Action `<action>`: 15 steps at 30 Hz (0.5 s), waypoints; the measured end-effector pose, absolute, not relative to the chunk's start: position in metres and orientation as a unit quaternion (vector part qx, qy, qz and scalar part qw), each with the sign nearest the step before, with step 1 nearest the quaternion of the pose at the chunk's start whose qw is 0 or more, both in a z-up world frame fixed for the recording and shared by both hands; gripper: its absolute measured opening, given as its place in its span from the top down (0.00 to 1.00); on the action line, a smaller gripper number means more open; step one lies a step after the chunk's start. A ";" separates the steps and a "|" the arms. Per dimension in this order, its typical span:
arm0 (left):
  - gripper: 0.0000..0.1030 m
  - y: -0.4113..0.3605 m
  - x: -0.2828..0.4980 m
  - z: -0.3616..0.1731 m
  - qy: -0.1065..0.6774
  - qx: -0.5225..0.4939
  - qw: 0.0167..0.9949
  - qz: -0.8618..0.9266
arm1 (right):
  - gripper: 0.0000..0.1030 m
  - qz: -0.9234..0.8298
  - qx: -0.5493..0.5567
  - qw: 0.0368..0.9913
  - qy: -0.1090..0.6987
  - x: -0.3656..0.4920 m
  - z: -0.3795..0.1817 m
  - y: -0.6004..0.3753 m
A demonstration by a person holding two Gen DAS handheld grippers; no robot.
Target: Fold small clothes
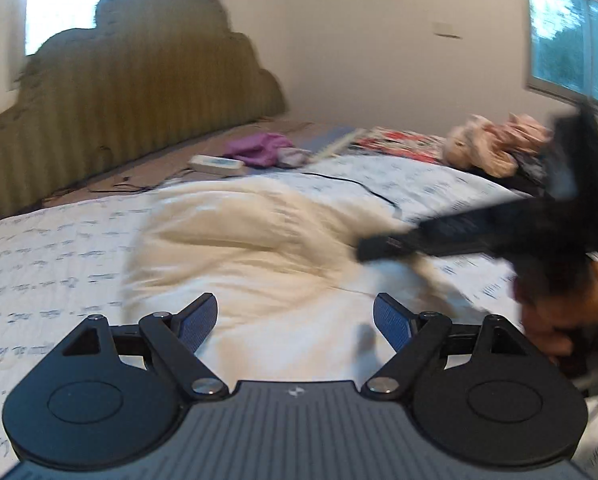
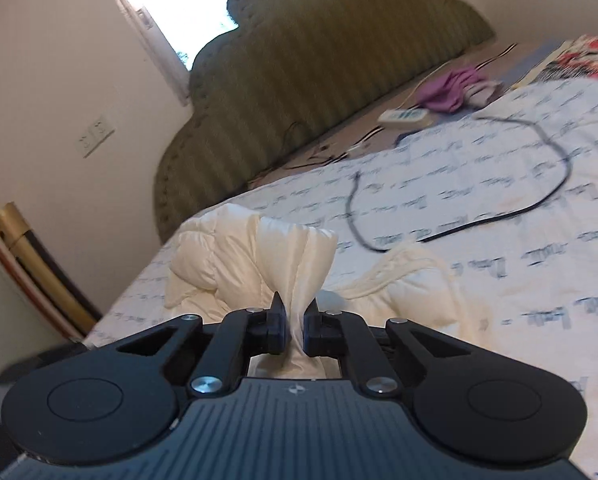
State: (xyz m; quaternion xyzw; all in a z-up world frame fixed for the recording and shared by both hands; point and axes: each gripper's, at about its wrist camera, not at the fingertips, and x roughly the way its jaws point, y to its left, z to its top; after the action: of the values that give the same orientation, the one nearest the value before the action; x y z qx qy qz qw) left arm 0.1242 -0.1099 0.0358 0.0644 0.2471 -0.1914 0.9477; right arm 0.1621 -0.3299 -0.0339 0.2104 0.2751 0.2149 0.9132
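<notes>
A cream-white garment (image 1: 251,240) lies crumpled on the printed bedspread (image 1: 51,256). My left gripper (image 1: 295,320) hovers just above its near part, jaws wide apart, with nothing pressed between the blue pads (image 1: 197,322). In the left wrist view the right gripper (image 1: 383,248) reaches in from the right onto the cloth, a hand (image 1: 559,332) behind it. In the right wrist view my right gripper (image 2: 295,320) is shut on a bunched fold of the cream garment (image 2: 291,256), which rises between the fingers.
A black cable (image 2: 555,200) loops across the bedspread (image 2: 499,248) beyond the garment. Near the padded headboard (image 1: 139,88) lie a white power strip (image 1: 217,165) and purple cloth (image 1: 259,148). A pile of pink clothes (image 1: 495,144) sits at the far right.
</notes>
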 end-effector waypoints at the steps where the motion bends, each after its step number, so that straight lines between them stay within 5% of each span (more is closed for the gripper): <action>1: 0.17 -0.110 0.129 0.032 0.253 0.063 0.949 -0.179 | 0.91 0.203 0.203 0.916 0.279 0.160 -0.038 -0.333; 15: 0.07 -0.148 0.142 -0.011 0.263 0.138 0.944 -0.143 | 0.85 0.155 0.225 0.908 0.317 0.171 -0.108 -0.351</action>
State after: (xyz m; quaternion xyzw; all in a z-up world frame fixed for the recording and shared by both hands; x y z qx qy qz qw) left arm 0.1421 -0.1483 -0.0106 0.1380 0.2633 -0.1430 0.9440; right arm 0.1711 -0.3509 -0.1077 0.2246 0.3172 0.1553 0.9082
